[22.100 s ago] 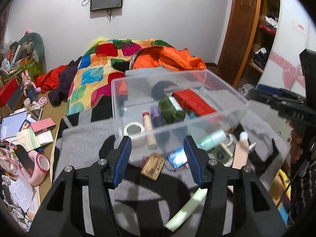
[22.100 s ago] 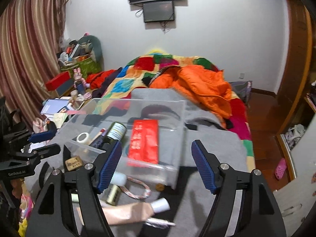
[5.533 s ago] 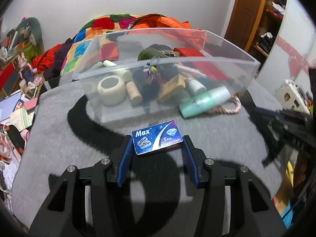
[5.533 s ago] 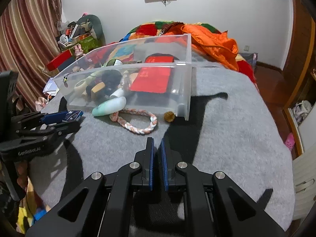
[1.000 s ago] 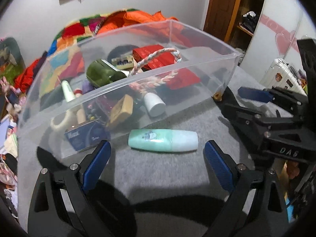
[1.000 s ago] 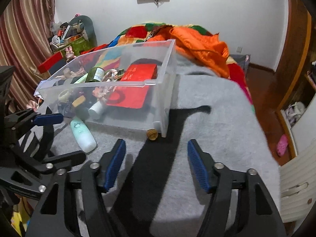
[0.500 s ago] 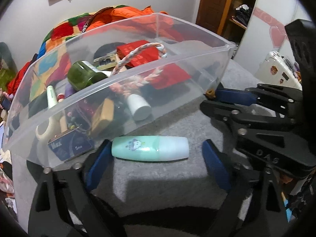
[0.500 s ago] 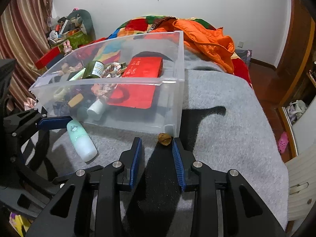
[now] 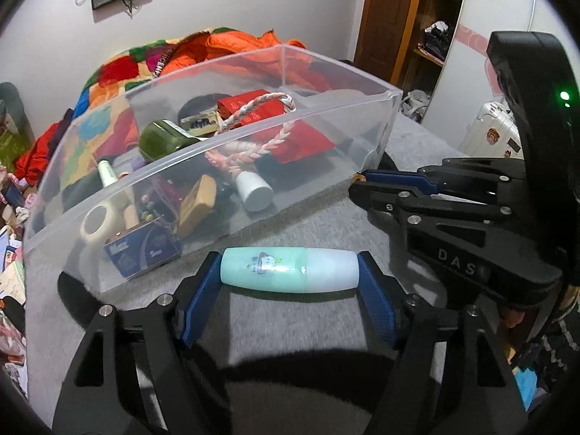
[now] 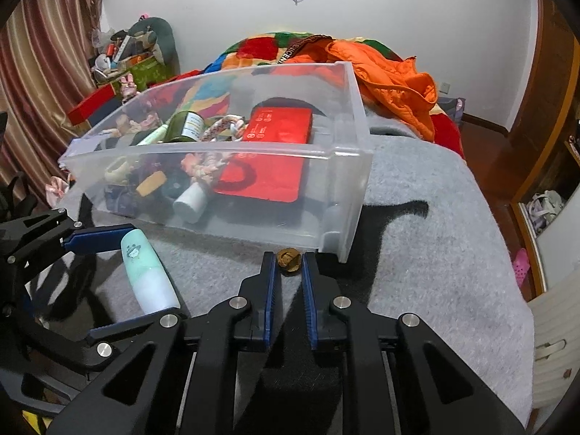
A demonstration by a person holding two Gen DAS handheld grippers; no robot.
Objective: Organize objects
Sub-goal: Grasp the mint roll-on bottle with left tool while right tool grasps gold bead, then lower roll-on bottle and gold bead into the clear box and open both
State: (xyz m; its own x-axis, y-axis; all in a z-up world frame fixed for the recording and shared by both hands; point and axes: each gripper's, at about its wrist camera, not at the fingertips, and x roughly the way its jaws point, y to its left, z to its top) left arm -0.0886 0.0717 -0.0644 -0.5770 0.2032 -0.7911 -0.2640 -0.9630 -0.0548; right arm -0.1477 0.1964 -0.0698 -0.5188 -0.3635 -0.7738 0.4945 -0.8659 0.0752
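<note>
A clear plastic bin (image 9: 217, 145) stands on the grey blanket and holds several items: a red pouch, a braided rope, a green jar, a tape roll and a blue Max box. My left gripper (image 9: 290, 272) is shut on a mint-green bottle (image 9: 290, 270), lying crosswise just in front of the bin; the bottle also shows in the right wrist view (image 10: 146, 272). My right gripper (image 10: 288, 261) is shut on a small brown nut (image 10: 288, 259) at the bin's (image 10: 348, 166) near right corner.
The grey blanket (image 10: 435, 253) covers the work surface. Behind it lie a colourful quilt and an orange jacket (image 10: 391, 72). Clutter and red boxes stand at the left (image 10: 123, 58). A wooden door and shelves are at the right (image 9: 398, 18).
Both grippers have closed over the last second: the left onto the mint bottle, the right onto the brown nut by the bin's corner.
</note>
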